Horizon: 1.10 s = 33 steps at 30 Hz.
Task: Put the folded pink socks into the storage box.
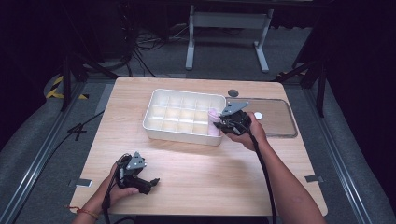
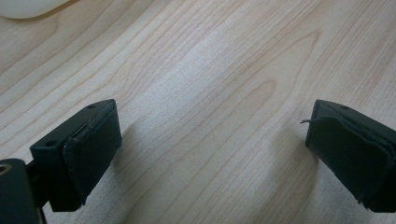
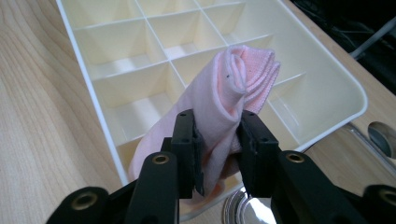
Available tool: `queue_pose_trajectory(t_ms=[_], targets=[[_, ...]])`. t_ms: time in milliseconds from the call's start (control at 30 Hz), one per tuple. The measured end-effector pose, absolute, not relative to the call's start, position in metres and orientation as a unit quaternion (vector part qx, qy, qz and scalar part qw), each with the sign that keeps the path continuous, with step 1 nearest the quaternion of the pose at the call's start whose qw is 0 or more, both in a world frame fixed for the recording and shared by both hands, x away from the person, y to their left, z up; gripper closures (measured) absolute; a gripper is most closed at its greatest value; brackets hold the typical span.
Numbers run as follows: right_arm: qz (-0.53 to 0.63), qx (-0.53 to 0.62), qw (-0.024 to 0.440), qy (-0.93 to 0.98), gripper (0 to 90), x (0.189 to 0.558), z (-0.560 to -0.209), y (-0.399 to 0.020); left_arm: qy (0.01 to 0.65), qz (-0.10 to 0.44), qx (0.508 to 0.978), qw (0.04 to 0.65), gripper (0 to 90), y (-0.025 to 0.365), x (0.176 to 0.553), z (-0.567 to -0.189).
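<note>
Pink folded cloth (image 3: 233, 93) is clamped in the right gripper (image 3: 217, 140) over the white plastic divided tray's (image 1: 154, 128) near-right compartments, apparently ready to be tucked in; the left gripper (image 2: 210, 154) rests wide and empty on the wooden table (image 2: 210, 70)

Bright tabletop, dark surroundings, perhaps slightly soft

A dark room with a grey floor

A light wooden surface (image 1: 196, 186) stands on a grey carpet floor (image 1: 224, 51). Behind it is a white metal stand (image 1: 228, 28) and black cables (image 1: 149, 46). Yellow and black tape (image 1: 56, 86) marks the floor. The walls are dark.
</note>
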State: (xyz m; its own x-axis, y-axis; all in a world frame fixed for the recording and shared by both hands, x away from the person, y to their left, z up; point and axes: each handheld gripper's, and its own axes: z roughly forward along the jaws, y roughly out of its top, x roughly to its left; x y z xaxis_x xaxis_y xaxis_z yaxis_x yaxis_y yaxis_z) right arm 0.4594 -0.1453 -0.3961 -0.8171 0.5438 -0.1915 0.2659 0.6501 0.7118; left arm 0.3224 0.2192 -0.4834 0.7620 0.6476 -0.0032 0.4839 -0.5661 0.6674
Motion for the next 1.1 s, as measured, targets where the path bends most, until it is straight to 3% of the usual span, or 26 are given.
queue_pose_trajectory(t_ms=[900, 1100], targets=[[0.289, 0.214, 0.132, 0.923, 69.3, 0.473, -0.411, -0.138, 0.323, 0.122, 0.877, 0.336, 3.7, 0.219, 0.322, -0.483], [0.278, 0.213, 0.129, 0.928, 63.4, 0.474, -0.41, -0.135, 0.323, 0.122, 0.877, 0.336, 3.7, 0.219, 0.322, -0.483]])
